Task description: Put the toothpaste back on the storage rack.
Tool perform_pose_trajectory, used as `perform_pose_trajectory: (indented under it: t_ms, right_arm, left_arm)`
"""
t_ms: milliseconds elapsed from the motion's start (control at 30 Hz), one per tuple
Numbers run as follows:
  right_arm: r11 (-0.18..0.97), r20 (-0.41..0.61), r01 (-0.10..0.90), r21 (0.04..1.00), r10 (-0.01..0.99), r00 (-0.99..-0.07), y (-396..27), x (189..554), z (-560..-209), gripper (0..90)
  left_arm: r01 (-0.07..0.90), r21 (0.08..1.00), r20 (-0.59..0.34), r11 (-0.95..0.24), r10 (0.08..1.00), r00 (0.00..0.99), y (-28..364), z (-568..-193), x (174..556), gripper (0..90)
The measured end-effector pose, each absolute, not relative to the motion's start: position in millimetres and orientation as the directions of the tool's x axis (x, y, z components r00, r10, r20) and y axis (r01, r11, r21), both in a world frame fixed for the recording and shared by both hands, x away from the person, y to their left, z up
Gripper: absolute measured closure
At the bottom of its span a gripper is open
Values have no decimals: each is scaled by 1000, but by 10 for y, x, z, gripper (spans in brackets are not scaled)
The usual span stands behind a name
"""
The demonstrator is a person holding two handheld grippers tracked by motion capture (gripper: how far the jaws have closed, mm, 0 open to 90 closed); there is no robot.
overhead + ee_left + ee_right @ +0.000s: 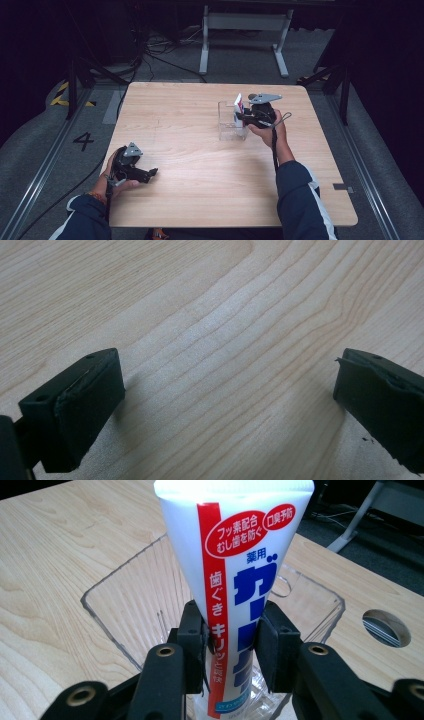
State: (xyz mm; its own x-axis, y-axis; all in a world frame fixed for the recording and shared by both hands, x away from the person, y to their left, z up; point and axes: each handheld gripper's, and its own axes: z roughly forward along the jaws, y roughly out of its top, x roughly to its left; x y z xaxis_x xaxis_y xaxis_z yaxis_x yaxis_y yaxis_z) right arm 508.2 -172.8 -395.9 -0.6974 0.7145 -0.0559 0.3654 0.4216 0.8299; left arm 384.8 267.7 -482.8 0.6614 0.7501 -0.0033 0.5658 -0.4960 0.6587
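Bare table (pixel 190 165) all round; only the clear box (pixel 231 131) obstructs.

We see a white toothpaste tube (pixel 227 580) with a red vertical stripe, blue lettering and a red label patch near its flat crimped end, standing upright with that wide end uppermost and its lower part down inside a clear plastic container (pixel 125 595). The container is a square, open-topped box with ribbed transparent walls, resting upright on the wooden table (pixel 190 150) right of its centre. In the high view the tube (pixel 239 104) rises above the container's (pixel 227 125) rim.
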Motion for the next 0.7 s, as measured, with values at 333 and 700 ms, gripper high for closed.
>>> perform_pose_trajectory:
  t_ms: [333, 700]
  right_arm:
    - [447, -57, 389, 805, 711, -700, -1723, 5088, -4042, 671]
    - [416, -24, 400, 817, 717, -697, -1735, 5070, -4031, 605]
  left_arm:
    - [565, 661, -3, -494, 751, 660, 2675, -4831, 3848, 5]
    - [571, 660, -11, -488, 754, 656, 2672, -4833, 3842, 5]
